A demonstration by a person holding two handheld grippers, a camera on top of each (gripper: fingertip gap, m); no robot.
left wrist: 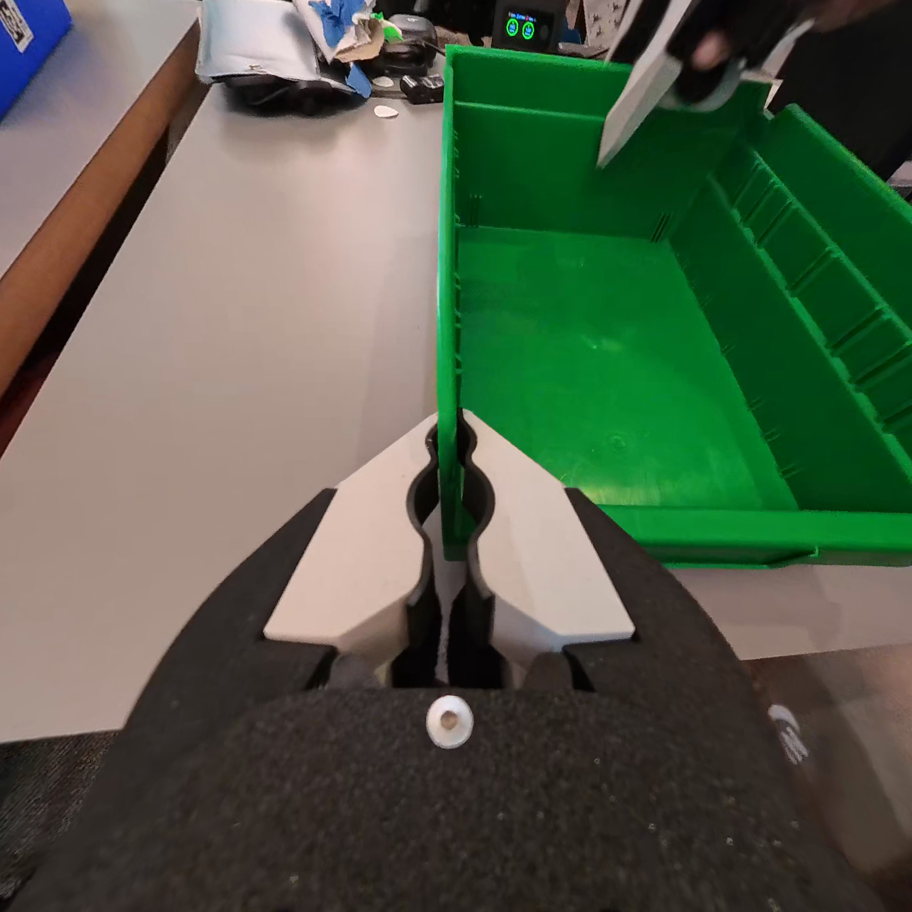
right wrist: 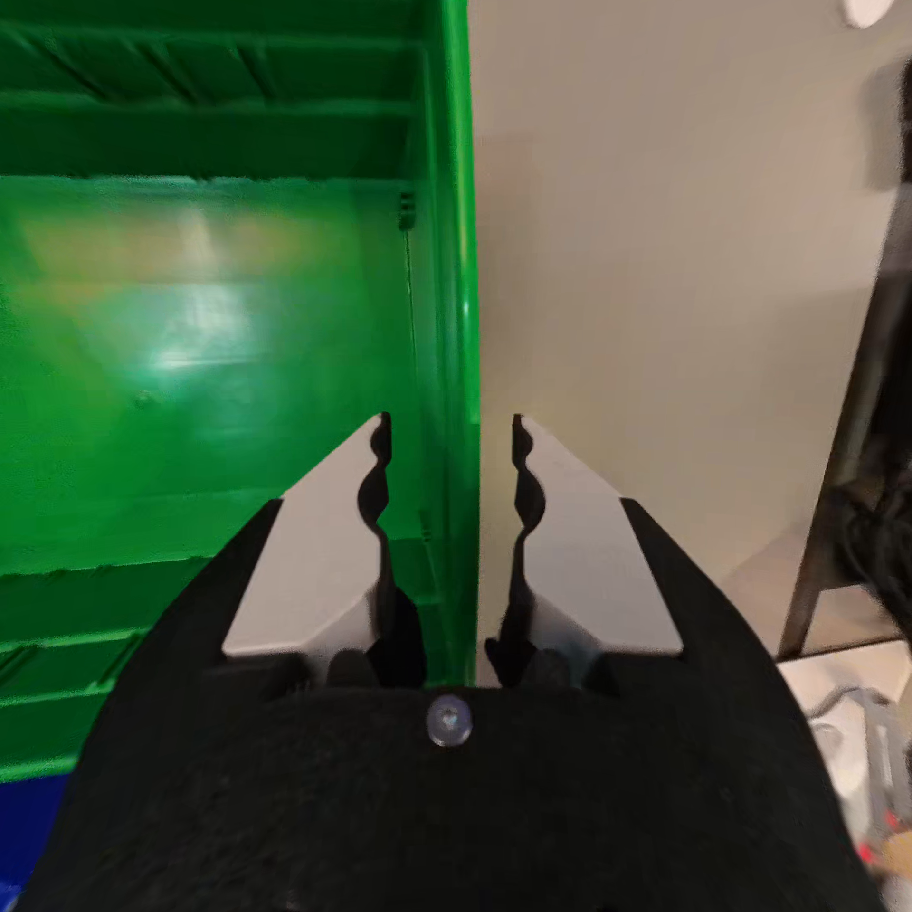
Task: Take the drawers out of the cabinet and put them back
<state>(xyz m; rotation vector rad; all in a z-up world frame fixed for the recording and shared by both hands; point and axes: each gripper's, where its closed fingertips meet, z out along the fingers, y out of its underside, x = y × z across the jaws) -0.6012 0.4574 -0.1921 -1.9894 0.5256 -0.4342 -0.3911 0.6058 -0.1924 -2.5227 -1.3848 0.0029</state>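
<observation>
A green plastic drawer [left wrist: 592,345] stands empty on the grey table, out of any cabinet. My left gripper [left wrist: 450,434] is shut on the drawer's left side wall near its close corner. My right gripper [right wrist: 450,419] is open, its fingers straddling the drawer's side wall [right wrist: 459,296] without pinching it. It also shows in the left wrist view [left wrist: 656,98], blurred, over the drawer's far right corner. The drawer's ribbed inner walls and glossy floor [right wrist: 197,321] fill the left of the right wrist view. No cabinet is in view.
The grey table [left wrist: 271,296] runs left of the drawer. Clutter of bags, blue tape and a small lit screen [left wrist: 523,27] sits at the far end. A blue bin [left wrist: 24,49] is at the top left. A dark frame [right wrist: 849,444] stands at the right.
</observation>
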